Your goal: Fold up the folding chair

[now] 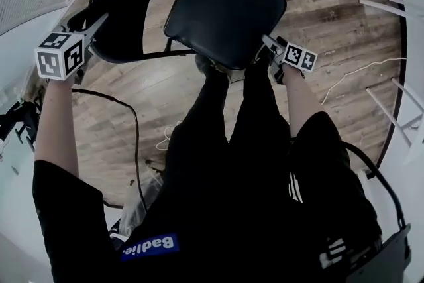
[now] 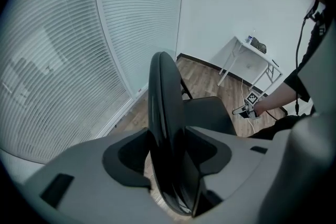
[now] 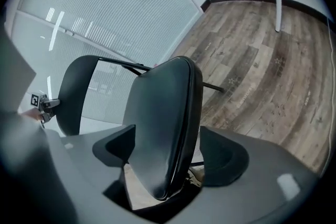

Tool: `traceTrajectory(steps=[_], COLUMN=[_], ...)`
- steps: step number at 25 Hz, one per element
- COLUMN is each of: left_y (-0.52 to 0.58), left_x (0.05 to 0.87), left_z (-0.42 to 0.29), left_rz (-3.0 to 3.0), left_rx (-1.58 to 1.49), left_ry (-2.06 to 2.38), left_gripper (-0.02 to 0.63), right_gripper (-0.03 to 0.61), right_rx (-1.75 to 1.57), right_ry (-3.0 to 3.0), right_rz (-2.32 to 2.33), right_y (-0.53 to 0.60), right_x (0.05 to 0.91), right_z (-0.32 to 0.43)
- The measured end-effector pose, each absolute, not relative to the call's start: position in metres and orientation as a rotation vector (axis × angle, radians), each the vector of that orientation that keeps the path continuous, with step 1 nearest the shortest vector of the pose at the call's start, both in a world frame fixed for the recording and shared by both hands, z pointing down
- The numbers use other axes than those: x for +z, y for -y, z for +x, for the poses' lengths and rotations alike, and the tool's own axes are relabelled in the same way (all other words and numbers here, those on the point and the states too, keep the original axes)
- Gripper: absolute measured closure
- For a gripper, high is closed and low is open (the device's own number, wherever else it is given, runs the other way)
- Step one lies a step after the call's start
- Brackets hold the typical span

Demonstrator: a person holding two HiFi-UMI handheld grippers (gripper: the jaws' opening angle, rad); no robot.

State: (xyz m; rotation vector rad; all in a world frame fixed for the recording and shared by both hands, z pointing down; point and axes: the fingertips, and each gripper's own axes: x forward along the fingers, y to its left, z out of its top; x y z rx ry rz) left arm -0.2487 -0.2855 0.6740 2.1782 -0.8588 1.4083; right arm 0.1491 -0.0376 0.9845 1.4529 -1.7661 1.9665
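The black folding chair stands unfolded on the wood floor, its square seat (image 1: 225, 10) just ahead of my legs and its curved backrest (image 1: 126, 3) to the left. My left gripper (image 1: 93, 33) is at the backrest's top edge. In the left gripper view the backrest (image 2: 163, 113) runs edge-on between the wide jaws of the left gripper (image 2: 168, 149). My right gripper (image 1: 268, 50) is at the seat's near right corner. In the right gripper view the seat's (image 3: 163, 118) edge lies between the spread jaws of the right gripper (image 3: 168, 157), with a gap at the right pad.
A glass wall with white blinds (image 2: 63, 60) stands close behind the chair. A white table (image 2: 252, 47) on thin legs is in the far corner. White rods (image 1: 391, 10) and a cable (image 1: 132, 122) lie on the floor. The person's dark trouser legs (image 1: 245, 142) are right behind the seat.
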Motion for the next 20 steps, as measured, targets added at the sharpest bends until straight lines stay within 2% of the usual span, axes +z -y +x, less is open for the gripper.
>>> traceTrajectory(steps=[5,20], left_y=[0.283,0.293], left_x=[0.688,0.714], left_z=[-0.244,-0.233], left_rz=[2.167,2.154], left_rx=[1.400,1.295], left_ry=[0.783,0.778], left_gripper=[0.419,0.424], right_gripper=[0.194,0.203], right_rx=[2.078,2.260], right_ry=[1.800,1.871], right_rz=[1.473,1.469], right_y=[0.047,0.073], right_x=[1.016,1.068], right_z=[0.149,0.121])
